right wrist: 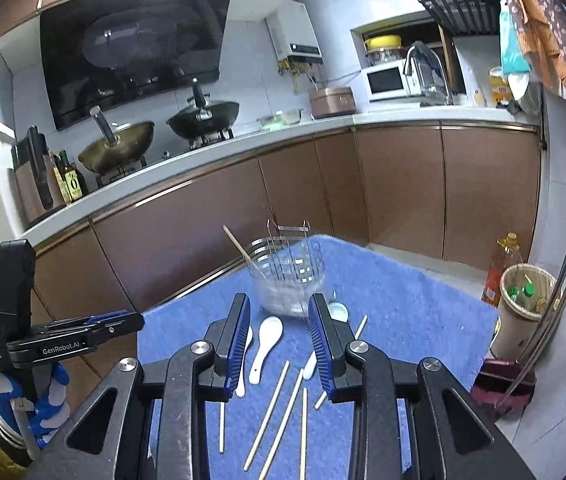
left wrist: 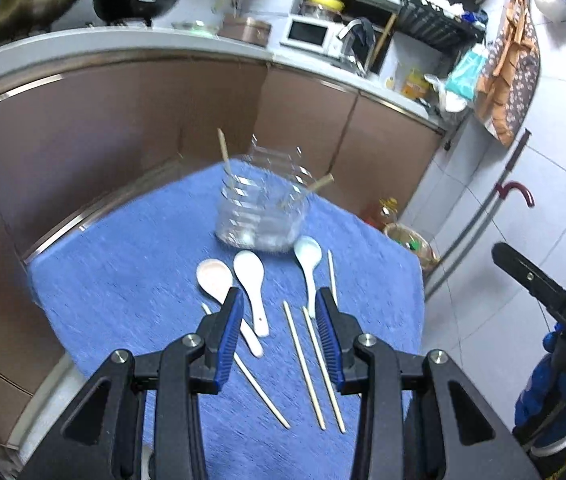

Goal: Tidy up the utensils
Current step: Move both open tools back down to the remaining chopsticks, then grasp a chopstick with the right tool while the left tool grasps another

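Both grippers hang over the near edge of the blue cloth-covered table (left wrist: 123, 264) with nothing in them. The left gripper (left wrist: 279, 300) has its blue-padded jaws partly apart, just air between them, and the right gripper (right wrist: 279, 310) is the same, a gap between the pads and nothing pinched.

Nearest on the cloth are the loose pale wooden chopsticks (left wrist: 303, 364), scattered lengthwise by the near edge, some almost parallel, none touching the pads as far as I can see. Right behind them lie three ceramic soup spoons: a pinkish one (left wrist: 215, 278) toward the left edge, a white one (left wrist: 251, 280) just beside it, and a pale blue one (left wrist: 309, 260) further right, bowls all pointing away.

Just past the spoon bowls, mid-table, stands the clear plastic and wire utensil holder (left wrist: 263, 208), upright, with two wooden sticks (left wrist: 223, 152) leaning out of it. Behind that, brown kitchen cabinets (right wrist: 403, 184).
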Motion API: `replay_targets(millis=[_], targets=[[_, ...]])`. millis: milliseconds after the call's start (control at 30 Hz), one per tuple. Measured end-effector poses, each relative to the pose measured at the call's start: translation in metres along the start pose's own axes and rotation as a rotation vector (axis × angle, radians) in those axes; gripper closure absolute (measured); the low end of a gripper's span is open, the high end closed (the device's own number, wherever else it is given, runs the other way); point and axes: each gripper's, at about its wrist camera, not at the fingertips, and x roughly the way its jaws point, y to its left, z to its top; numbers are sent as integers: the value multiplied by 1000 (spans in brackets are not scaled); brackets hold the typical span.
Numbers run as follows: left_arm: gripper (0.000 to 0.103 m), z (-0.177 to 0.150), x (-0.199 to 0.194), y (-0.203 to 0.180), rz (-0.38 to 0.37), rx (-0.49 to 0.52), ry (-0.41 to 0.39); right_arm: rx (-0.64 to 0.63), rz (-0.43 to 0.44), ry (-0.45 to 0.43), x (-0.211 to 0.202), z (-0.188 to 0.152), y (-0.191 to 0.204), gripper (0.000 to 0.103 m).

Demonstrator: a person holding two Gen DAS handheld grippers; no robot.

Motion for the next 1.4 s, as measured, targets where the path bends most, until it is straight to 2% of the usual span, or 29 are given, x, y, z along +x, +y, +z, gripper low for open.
replay_targets(millis=[100, 233, 367, 500, 633, 800, 1000, 1400], targets=[[68, -6, 17, -5, -11, 13, 56, 2, -7, 70, 17, -6, -4, 75], [68, -14, 52, -10, -32, 11, 173, 3, 1, 190, 45, -21, -10, 75], [68, -18, 86, -12, -60, -13, 279, 26, 39, 306, 72, -37, -17, 75], [69, -19, 120, -14, -61, -27, 366, 27, 65, 406, 100, -48, -24, 84], [69, -20, 149, -10, -66, -48, 439, 13, 96, 481, 121, -56, -28, 88], [71, -19, 180, -10, -45, -50, 504, -41, 109, 569, 144, -69, -28, 90], [77, -20, 207, -11, -15, -51, 562, -76, 102, 633, 166, -83, -28, 90], [85, -29, 237, -6, 3, -48, 617, -138, 95, 721, 201, -95, -30, 90]])
